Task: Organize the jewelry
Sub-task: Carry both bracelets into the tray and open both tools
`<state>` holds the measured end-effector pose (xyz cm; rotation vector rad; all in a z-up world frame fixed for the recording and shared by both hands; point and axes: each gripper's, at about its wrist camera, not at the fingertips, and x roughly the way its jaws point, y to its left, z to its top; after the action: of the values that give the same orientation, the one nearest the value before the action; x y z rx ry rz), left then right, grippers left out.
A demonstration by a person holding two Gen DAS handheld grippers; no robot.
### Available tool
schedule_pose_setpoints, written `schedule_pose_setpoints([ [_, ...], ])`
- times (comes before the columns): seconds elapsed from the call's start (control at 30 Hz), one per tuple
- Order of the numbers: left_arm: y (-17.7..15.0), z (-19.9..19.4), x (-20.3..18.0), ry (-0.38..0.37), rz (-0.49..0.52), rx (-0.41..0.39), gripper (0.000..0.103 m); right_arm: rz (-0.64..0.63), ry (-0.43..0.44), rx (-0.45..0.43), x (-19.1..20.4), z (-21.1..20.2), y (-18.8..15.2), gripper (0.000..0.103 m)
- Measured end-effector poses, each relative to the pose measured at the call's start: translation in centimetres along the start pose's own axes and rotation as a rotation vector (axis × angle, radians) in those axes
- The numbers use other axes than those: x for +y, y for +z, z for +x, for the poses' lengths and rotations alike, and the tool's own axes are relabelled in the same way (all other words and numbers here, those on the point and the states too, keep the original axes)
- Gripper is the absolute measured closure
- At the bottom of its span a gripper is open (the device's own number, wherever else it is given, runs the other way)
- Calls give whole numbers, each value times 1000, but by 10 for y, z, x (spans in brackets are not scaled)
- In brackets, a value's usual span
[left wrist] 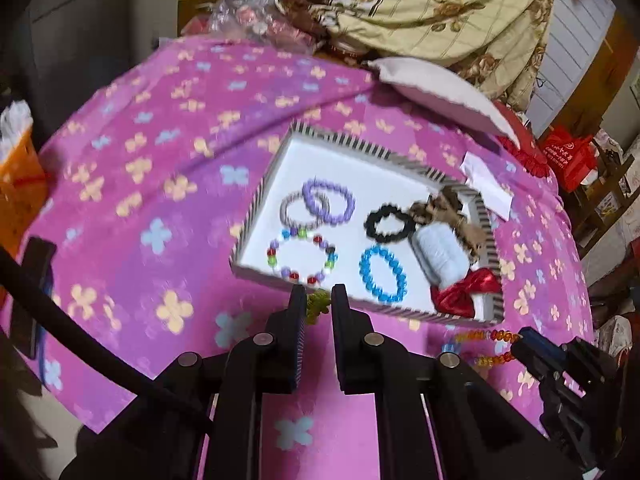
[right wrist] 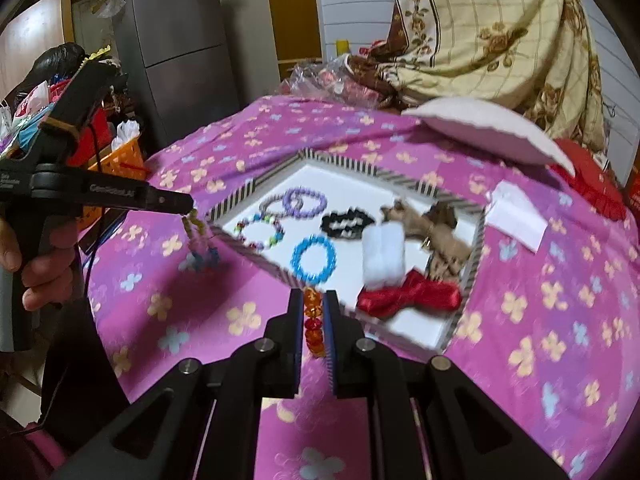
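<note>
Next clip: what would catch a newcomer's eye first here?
Probably the striped-edged tray on the pink floral cloth, holding the blue bracelet, the black one and a red bow. Next, each gripper is shut on jewelry near the tray: the left gripper on a yellow-green piece, the right gripper on an orange-red beaded strand.

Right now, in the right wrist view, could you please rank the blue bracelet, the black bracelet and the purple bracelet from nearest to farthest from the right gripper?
1. Blue bracelet: in the tray, just beyond the right gripper.
2. Black bracelet: mid tray, farther back, slightly right.
3. Purple bracelet: near the tray's far corner, overlapping a silvery one.
</note>
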<state>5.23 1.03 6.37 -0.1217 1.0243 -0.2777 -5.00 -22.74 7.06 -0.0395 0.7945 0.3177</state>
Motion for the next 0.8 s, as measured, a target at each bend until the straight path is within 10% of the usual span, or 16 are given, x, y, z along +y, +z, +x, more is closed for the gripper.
schedule_pose_setpoints([
  [0.8, 92, 63, -43, 74, 114, -9, 94, 31, -36, 37, -41, 94, 110, 94],
])
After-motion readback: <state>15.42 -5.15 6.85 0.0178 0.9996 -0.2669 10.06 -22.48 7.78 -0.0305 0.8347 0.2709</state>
